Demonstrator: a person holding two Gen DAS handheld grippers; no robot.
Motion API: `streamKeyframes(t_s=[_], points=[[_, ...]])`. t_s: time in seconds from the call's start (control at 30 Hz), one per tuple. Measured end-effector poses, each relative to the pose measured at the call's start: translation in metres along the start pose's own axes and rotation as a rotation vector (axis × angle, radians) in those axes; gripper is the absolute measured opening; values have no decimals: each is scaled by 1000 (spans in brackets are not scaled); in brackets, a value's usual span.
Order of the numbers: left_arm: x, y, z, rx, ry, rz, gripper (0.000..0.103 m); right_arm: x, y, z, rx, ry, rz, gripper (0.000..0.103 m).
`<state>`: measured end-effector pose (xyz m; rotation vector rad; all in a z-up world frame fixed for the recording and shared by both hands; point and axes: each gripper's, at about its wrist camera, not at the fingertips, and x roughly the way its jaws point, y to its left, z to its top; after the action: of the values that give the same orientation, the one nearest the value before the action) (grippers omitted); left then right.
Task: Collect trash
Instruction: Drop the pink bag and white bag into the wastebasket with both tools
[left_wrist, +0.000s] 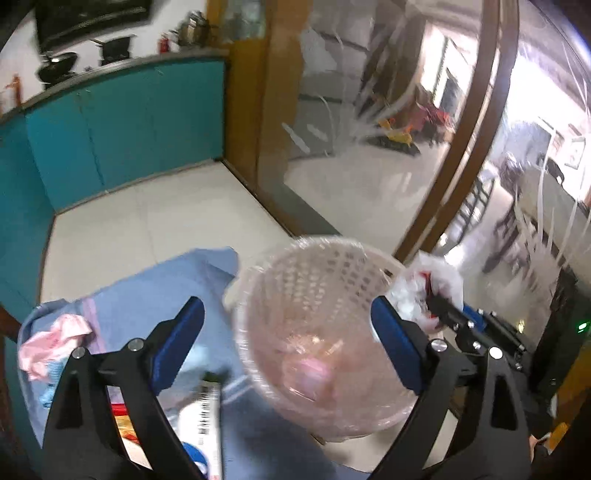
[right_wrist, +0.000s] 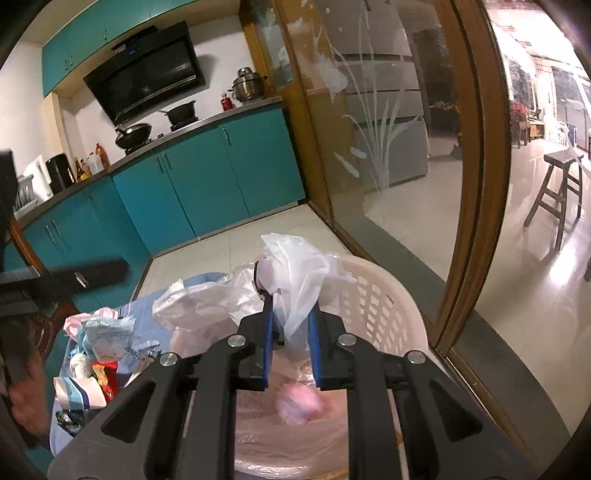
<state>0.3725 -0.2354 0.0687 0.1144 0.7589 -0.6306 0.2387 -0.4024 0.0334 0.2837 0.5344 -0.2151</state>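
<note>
Left of the left gripper (left_wrist: 288, 332) a pink wrapper (left_wrist: 55, 347) lies on the blue cloth (left_wrist: 147, 295), with more wrappers below its left finger; its jaws stand wide apart and hold nothing, and the basket (left_wrist: 321, 266) sits ahead between them, tilted in this blurred view. To its right the right gripper (right_wrist: 291, 325) is clamped on a thin plastic bag (right_wrist: 299, 273), held just above the basket's rim, with a pink lump (right_wrist: 299, 406) in the liner below. The bag looks light, soft and slippery, likely to cling to the pads; a pinch on a bunched fold, as now, seems the sure hold. The right gripper points forward and slightly down over the basket; the left sits lower, aimed across the cloth toward the basket.
</note>
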Motion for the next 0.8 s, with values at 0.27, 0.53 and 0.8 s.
streamKeyframes(t_s=[0.27, 0.53, 0.8], points=[[-147, 58, -67, -65, -176, 214, 100, 8, 18, -4, -46, 39, 39, 17], [-227, 73, -182, -214, -202, 408, 100, 22, 38, -16, -103, 66, 2, 22], [-200, 112, -232, -254, -196, 453, 100, 4, 52, -26, -137, 27, -40, 82]])
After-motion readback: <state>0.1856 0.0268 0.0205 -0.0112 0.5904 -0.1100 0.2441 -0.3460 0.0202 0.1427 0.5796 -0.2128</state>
